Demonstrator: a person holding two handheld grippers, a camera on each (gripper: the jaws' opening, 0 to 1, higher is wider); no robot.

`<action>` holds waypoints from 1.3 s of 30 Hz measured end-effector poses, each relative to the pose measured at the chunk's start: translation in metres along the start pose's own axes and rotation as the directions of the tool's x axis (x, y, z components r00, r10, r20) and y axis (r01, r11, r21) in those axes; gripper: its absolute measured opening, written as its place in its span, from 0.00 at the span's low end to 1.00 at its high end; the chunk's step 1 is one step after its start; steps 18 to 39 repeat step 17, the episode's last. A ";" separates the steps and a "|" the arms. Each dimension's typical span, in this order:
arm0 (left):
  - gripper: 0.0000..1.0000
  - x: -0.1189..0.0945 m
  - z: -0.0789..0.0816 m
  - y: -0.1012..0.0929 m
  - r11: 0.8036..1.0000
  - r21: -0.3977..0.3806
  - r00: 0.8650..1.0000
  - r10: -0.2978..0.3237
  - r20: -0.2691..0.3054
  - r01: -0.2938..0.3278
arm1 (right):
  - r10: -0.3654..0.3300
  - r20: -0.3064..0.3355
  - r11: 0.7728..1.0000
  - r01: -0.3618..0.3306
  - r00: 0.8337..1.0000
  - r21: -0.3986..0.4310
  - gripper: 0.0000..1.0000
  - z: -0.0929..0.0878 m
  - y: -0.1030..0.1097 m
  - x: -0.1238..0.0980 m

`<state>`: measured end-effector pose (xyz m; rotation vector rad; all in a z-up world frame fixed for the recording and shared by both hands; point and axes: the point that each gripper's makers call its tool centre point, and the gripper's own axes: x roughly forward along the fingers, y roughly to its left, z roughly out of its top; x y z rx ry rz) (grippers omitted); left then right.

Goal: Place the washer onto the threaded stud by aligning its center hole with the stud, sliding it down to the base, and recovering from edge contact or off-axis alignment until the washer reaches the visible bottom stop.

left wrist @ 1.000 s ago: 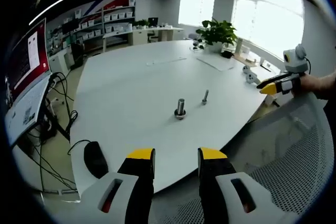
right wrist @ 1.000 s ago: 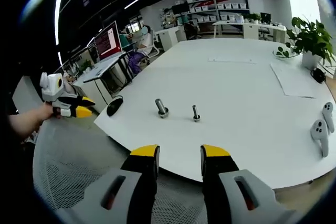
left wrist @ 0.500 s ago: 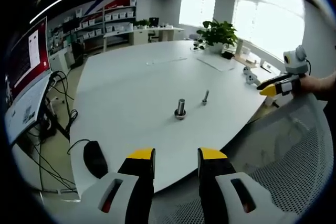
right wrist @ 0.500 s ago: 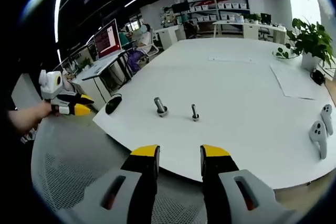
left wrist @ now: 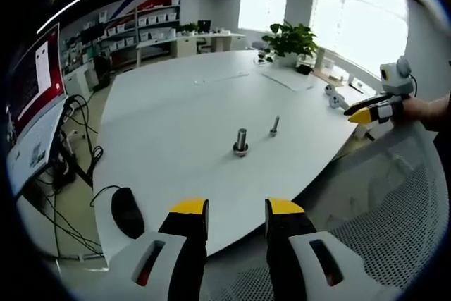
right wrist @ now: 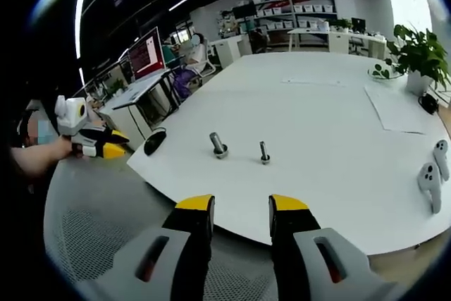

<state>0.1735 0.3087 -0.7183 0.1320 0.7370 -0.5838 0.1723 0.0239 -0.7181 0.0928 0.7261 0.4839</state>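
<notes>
**Hovering off the table's edge, both grippers apart and empty**

Spreading wide through both views was a large white table [left wrist: 183,103], its rounded edge curving just ahead of the grippers. Shelving with bins lined the far wall, a potted plant [left wrist: 290,39] stood by the bright windows, and a monitor [left wrist: 35,79] sat to one side. A black mouse [left wrist: 127,213] lay near the table's near edge, and two white controllers [right wrist: 431,174] rested toward the other end.

Near the middle of the near side stood the thicker stud [left wrist: 241,140] upright on a wider base, with a thinner bolt [left wrist: 273,126] just beside it, apart from it. Whether a washer lay at the thicker stud's base could not be told.

The left gripper [left wrist: 236,209] and the right gripper [right wrist: 239,206] were both held off the table over a mesh chair [right wrist: 91,244], jaws parted, nothing between them. Open tabletop surrounded both fasteners.
</notes>
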 end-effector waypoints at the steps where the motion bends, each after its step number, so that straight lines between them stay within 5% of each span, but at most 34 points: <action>1: 0.30 0.000 0.000 -0.001 1.000 0.002 1.000 0.000 -0.002 0.000 | 0.000 0.002 1.000 0.000 1.000 0.001 0.33 0.000 0.000 0.000; 39: 0.29 0.000 0.001 0.000 1.000 -0.003 1.000 -0.002 0.004 0.002 | 0.037 -0.004 0.999 -0.037 0.999 0.004 0.33 0.000 0.006 0.002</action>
